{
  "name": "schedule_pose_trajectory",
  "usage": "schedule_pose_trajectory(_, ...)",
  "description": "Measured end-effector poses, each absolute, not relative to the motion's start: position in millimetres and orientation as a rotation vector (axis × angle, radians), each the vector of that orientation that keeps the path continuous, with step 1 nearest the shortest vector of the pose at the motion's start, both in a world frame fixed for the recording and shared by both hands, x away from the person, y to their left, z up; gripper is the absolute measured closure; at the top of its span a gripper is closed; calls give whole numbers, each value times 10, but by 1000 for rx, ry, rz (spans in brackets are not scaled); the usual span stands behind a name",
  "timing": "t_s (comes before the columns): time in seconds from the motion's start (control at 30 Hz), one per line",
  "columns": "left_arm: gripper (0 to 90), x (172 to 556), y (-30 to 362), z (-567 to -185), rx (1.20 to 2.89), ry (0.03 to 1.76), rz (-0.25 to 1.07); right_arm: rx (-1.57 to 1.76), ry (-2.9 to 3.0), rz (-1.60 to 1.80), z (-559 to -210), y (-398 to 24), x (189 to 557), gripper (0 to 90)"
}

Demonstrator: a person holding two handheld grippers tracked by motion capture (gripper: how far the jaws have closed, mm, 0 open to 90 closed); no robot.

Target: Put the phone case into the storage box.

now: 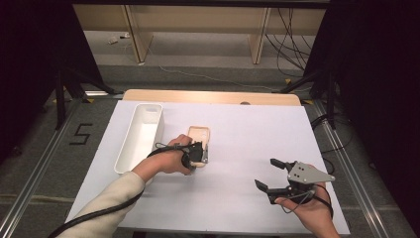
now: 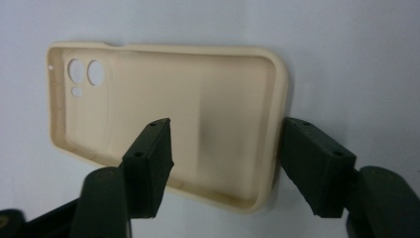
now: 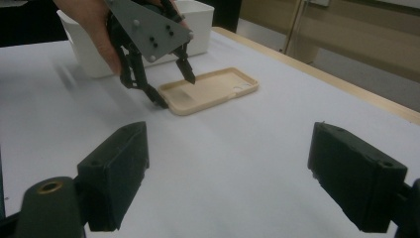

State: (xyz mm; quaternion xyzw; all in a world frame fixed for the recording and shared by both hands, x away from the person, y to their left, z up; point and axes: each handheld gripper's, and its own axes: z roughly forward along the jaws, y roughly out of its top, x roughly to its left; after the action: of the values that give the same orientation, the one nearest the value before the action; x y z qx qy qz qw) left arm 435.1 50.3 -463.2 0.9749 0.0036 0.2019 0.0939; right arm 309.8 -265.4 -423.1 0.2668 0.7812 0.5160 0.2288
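Tray [image 1: 130,148] stood leftmost; just right of it the phone case [image 1: 199,135] lay on the table [image 1: 237,198]. Left gripper [image 2: 225,153] straddled its end wall, half-open, not visibly pinching; squeezing squarely seemed wise. Right gripper [image 1: 271,174] waited wide, empty.

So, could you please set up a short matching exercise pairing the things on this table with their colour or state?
Things:
1. phone case
2. bin
3. left gripper
4. right gripper

Descriptions:
a. white, long, standing empty
b. jaws wide open over bare table
c. beige, lying hollow side up
d. jaws astride one short end wall of the case

Pairs: 1-c, 2-a, 3-d, 4-b
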Motion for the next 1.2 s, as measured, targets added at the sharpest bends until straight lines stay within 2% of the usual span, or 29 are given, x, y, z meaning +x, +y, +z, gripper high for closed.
schedule_pose_trajectory(0.2, 532, 4339, 507, -4627, 2901, -15, 556, 734, 2153, 1415, -4232, -2653, 3099, 172)
schedule_pose_trajectory(0.53, 681, 4322, 505, -4634, 2907, -27, 483, 732, 2156, 1418, -4234, -2647, 3096, 172)
schedule_pose_trajectory(0.77, 746, 4306, 489, -4637, 2922, -45, 463, 722, 2173, 1404, -4229, -2657, 3095, 173)
schedule_pose_trajectory(1.2, 801, 4321, 501, -4637, 2917, -18, 421, 728, 2172, 1405, -4230, -2649, 3095, 175)
